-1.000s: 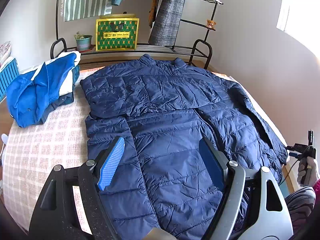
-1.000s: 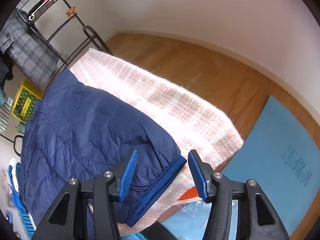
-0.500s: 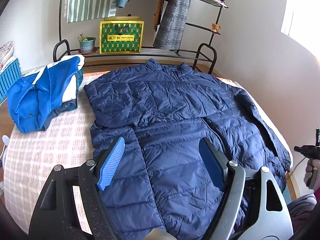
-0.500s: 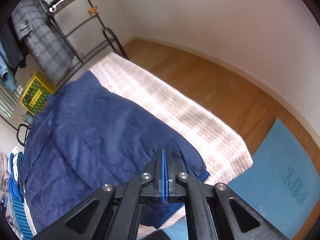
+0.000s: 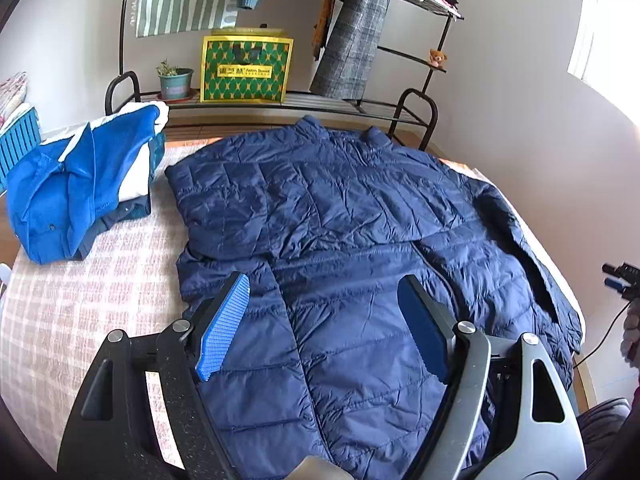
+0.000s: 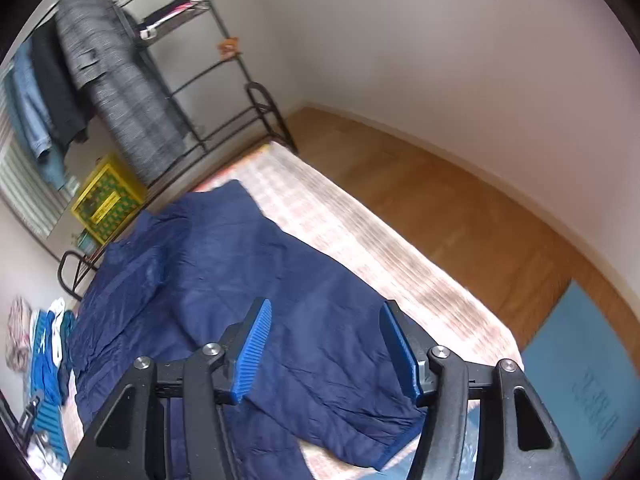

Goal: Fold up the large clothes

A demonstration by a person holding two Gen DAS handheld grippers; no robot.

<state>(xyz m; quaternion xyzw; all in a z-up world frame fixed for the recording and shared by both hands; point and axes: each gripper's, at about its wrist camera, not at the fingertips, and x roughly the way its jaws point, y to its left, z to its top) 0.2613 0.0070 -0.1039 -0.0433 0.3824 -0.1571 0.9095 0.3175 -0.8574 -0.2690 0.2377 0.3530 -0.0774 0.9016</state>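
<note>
Checked bedspread (image 5: 72, 312) carries a navy jacket (image 5: 340, 216); left tool (image 5: 324, 320) gapes empty, right tool (image 6: 328, 344) opening, empty.

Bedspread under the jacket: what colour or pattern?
The bedspread is a pink-and-white check, clearest in the left wrist view.

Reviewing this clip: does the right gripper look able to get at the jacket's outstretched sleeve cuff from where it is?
Probably yes. The right gripper, jaws opening with nothing between them, hangs above the cuff of the navy jacket; nothing lies between.
</note>
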